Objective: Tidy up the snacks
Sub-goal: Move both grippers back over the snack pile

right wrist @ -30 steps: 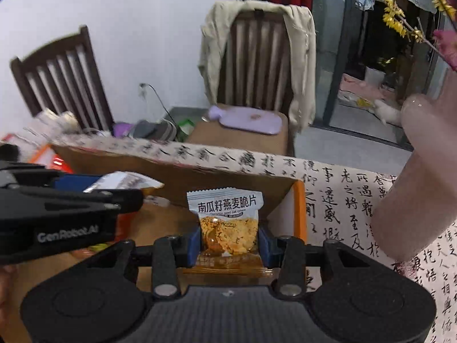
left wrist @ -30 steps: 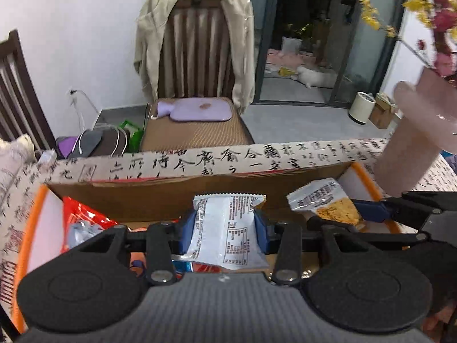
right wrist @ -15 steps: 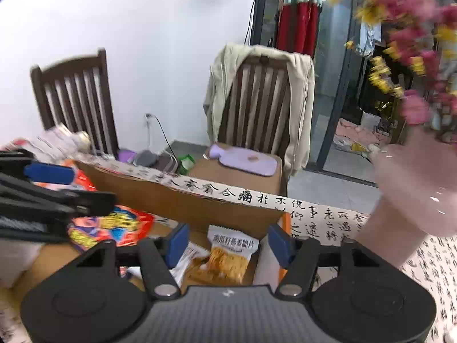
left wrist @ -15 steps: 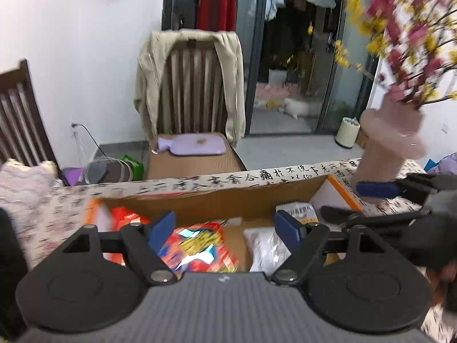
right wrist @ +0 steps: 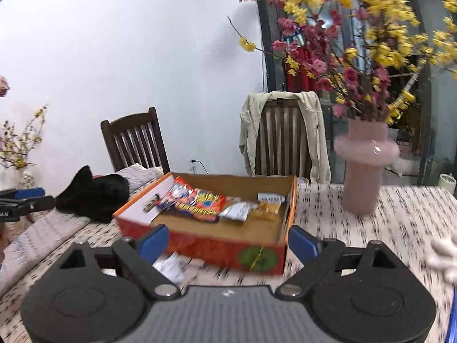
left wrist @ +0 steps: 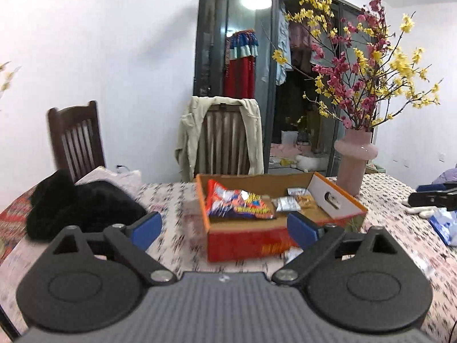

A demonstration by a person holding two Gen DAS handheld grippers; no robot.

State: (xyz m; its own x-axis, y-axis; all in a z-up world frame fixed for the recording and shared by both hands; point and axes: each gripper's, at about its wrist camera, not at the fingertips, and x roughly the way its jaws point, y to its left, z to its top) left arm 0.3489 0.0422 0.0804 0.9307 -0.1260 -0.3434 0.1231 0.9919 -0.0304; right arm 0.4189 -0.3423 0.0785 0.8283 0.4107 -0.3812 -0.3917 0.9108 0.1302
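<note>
An orange and red cardboard box (left wrist: 245,243) (right wrist: 205,250) stands on the patterned tablecloth. Inside lie a large red snack bag (left wrist: 237,203) (right wrist: 197,200), a white packet (left wrist: 285,203) (right wrist: 238,211) and an orange crisp packet (left wrist: 307,201) (right wrist: 268,207). My left gripper (left wrist: 224,227) is open and empty, held back from the box's near side. My right gripper (right wrist: 227,241) is open and empty, also back from the box. A small white packet (right wrist: 168,265) lies on the table in front of the box.
A pink vase (left wrist: 354,163) (right wrist: 364,168) with flowering branches stands right of the box. A black fluffy item (left wrist: 80,205) (right wrist: 94,194) lies to the left. Two wooden chairs (left wrist: 228,140) stand behind the table. A blue packet (left wrist: 445,225) lies at the far right.
Both grippers let go of their packets into the box, opened wide and pulled back and up from it. The white packet and the orange crisp packet now lie inside.
</note>
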